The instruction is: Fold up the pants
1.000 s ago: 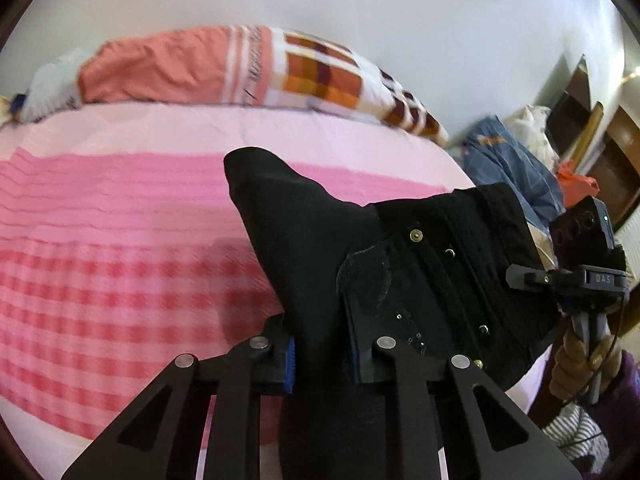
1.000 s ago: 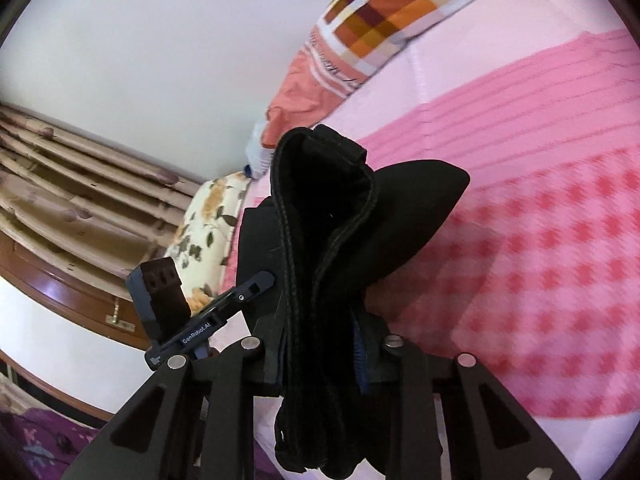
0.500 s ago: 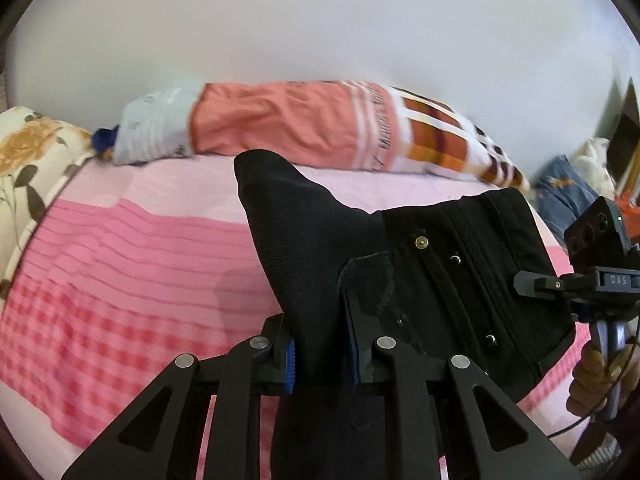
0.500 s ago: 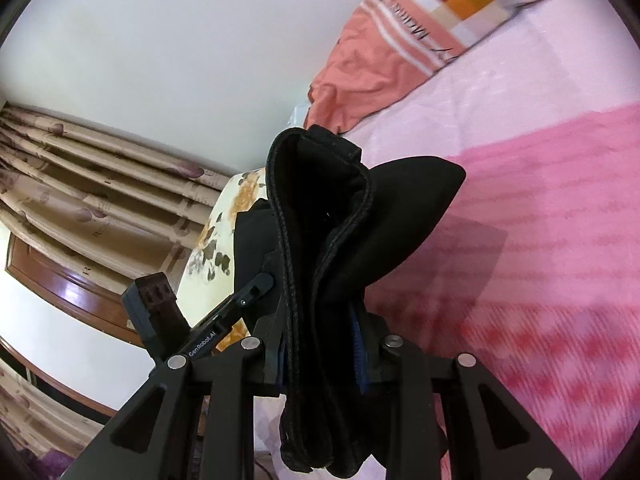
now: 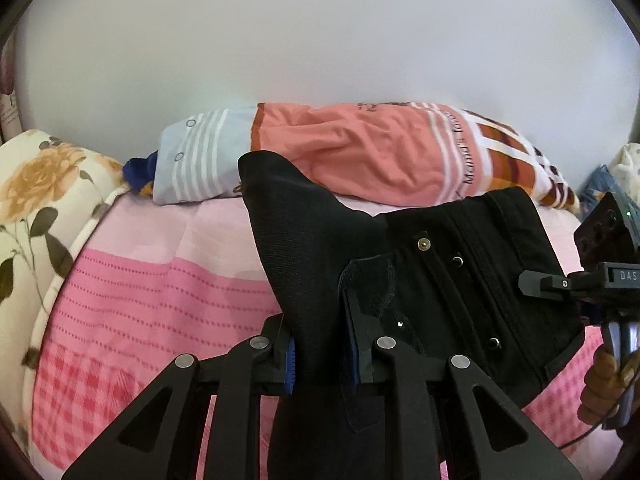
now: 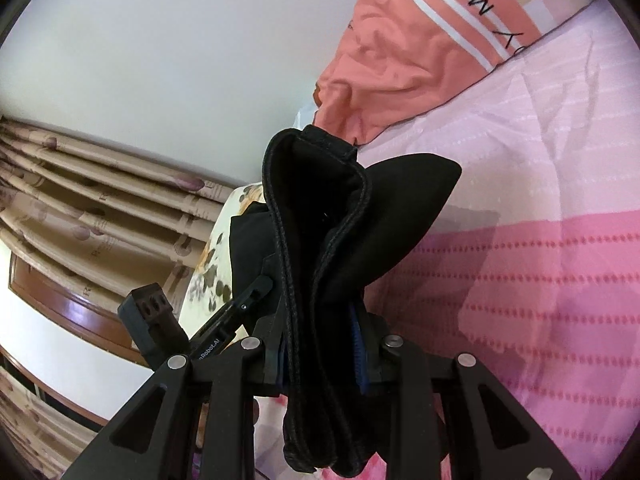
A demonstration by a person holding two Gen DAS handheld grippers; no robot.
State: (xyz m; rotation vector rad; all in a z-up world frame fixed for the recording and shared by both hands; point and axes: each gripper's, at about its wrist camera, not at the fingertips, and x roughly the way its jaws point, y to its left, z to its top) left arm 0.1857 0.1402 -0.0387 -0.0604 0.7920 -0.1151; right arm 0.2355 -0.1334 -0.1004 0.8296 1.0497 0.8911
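Both grippers are clamping black pants [image 5: 420, 280] and holding them up above a pink bed [image 5: 160, 280]. The left gripper [image 5: 322, 354] is pinching one waistband end, the right gripper [image 6: 320, 354] is pinching bunched waistband folds. A salmon pillow [image 5: 360, 160] is lying against the wall behind.

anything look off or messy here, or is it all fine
Nothing looks damaged or spilled. The black pants are bunched unevenly: the left gripper and right gripper each pinch a thick wad, and one corner sticks up in a point. A blue garment lies crumpled at the far right edge of the pink bed.
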